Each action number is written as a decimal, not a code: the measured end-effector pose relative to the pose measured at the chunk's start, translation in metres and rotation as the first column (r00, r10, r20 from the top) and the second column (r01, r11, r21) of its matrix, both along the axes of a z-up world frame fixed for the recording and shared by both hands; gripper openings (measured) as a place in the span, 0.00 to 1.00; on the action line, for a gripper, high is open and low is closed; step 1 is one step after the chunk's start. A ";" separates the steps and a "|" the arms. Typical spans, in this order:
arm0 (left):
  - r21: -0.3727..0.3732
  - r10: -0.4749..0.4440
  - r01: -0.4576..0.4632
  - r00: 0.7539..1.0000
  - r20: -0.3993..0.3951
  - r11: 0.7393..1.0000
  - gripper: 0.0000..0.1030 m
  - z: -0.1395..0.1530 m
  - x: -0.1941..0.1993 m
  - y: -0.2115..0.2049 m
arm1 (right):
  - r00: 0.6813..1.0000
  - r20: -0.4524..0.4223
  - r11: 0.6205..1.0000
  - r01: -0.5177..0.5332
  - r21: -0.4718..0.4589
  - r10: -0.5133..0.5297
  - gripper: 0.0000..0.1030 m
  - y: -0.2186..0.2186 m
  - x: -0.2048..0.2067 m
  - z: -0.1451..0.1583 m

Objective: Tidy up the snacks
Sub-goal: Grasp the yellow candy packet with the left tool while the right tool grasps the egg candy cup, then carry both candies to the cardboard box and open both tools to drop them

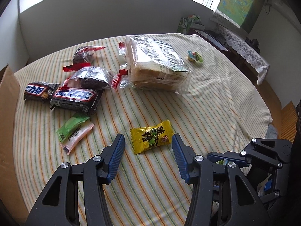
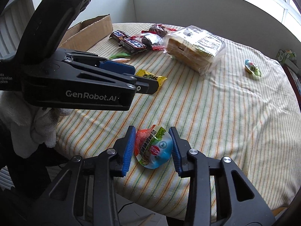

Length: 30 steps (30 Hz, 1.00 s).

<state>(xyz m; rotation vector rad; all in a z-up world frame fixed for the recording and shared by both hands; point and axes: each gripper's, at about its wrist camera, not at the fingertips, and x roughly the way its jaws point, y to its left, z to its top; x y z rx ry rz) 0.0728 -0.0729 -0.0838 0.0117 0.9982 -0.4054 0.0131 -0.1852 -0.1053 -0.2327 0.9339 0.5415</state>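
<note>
Striped cloth point(image 1: 207, 98) in cream, orange and green covers the bench by a bright window. At its far left edge stands an open cardboard box point(image 2: 90, 31); its inside is hidden from both views, so what it holds cannot be told.

On the cloth lie a clear bag of sliced bread point(image 1: 156, 64), two dark chocolate bars point(image 1: 62, 96), two wrapped dark cakes point(image 1: 90, 75), a green and a pink sachet point(image 1: 74, 131), and, well apart at the far right, a small jelly cup point(image 1: 195, 56).

The left gripper point(image 1: 148, 145) hangs over a yellow candy point(image 1: 150, 137), fingers released and standing apart on either side of the wrapper, not pressing it.

The right gripper point(image 2: 153, 146) sits near the front edge, its fingers drawn in around a second jelly cup point(image 2: 153, 146) with a red, green and blue lid. Both blue pads appear to touch the cup's rim. A white-gloved hand point(image 2: 37, 128) shows behind the left gripper.
</note>
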 end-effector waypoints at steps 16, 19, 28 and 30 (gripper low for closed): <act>0.091 0.006 -0.013 0.997 0.076 0.996 0.16 -0.002 -0.004 -0.010 | 1.000 0.011 1.000 0.004 0.011 -0.004 0.40 -0.012 -0.008 0.004; 0.085 0.003 -0.010 0.997 0.080 0.996 0.11 -0.001 -0.005 -0.011 | 1.000 0.014 1.000 0.012 0.005 -0.012 0.35 -0.014 -0.011 0.004; 0.018 0.028 -0.030 0.996 0.079 0.999 0.10 0.005 -0.005 -0.002 | 0.998 -0.017 0.996 0.056 0.069 -0.055 0.27 -0.028 -0.004 0.009; 0.015 0.034 -0.035 0.996 0.085 0.999 0.10 0.007 -0.007 -0.001 | 0.998 -0.009 0.996 0.062 0.065 -0.061 0.27 -0.027 -0.003 0.010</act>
